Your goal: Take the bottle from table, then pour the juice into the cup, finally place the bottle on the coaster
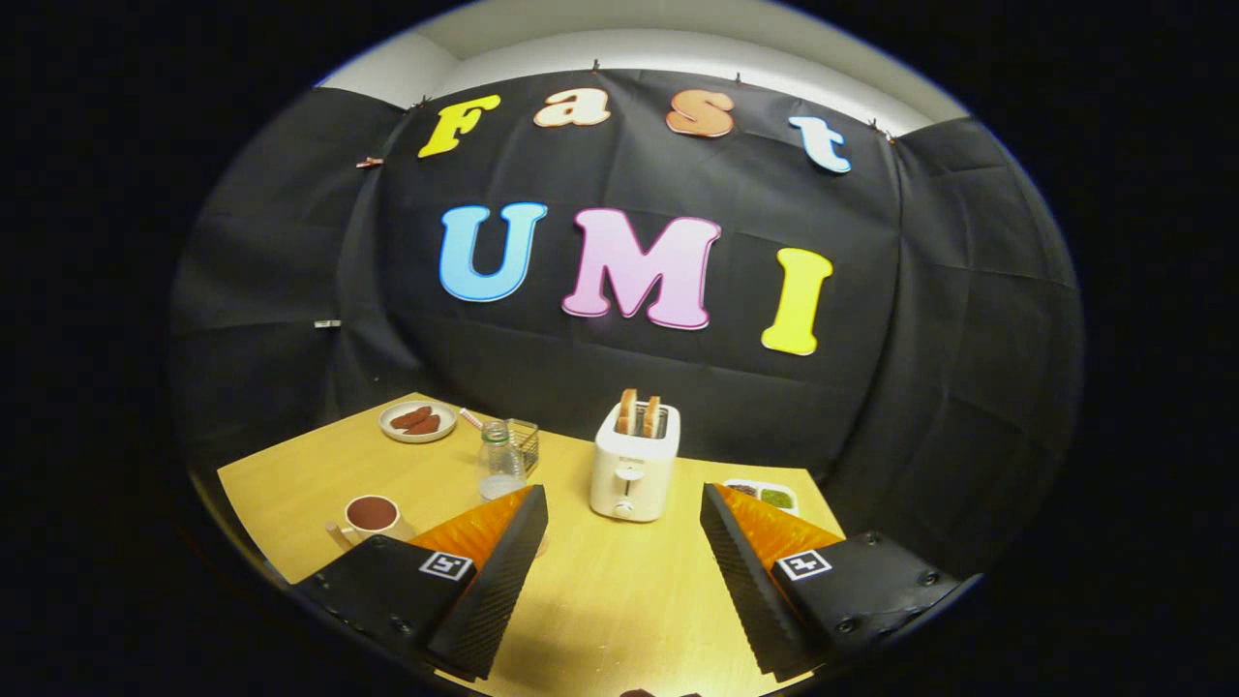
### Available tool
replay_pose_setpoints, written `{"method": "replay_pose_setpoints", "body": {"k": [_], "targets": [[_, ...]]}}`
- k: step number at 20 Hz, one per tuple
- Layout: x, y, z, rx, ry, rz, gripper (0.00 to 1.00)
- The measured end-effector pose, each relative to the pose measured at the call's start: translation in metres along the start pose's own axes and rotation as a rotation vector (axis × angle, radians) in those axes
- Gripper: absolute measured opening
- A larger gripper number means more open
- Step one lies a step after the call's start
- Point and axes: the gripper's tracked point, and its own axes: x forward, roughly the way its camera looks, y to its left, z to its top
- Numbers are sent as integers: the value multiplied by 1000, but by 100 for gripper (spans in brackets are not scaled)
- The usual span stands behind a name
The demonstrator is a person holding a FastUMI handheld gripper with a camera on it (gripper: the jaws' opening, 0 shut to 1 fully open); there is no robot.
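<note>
A small clear bottle (500, 459) with a pale cap stands upright on the wooden table (619, 590), just beyond my left finger. To its left, a white cup (372, 515) with dark red liquid sits on a light coaster (341, 533). My gripper (622, 511) is open, its fingers spread wide above the table with nothing between them. The bottle is ahead and to the left of the gap, apart from both fingers.
A white toaster (634, 469) with two bread slices stands straight ahead beyond the fingers. A plate (417, 422) with brown food lies at the far left corner. A wire holder (524, 440) stands behind the bottle. A small white dish (765, 495) with green food peeks beyond the right finger.
</note>
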Motion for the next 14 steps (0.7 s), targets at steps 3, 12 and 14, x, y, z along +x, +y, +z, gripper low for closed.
{"method": "replay_pose_setpoints", "body": {"k": [3,12,14], "targets": [[-26,-18,5,25,11,-108,97],[-84,10,10,37,-13,-186,98],[-90,10,16,34,-23,-208,97]]}}
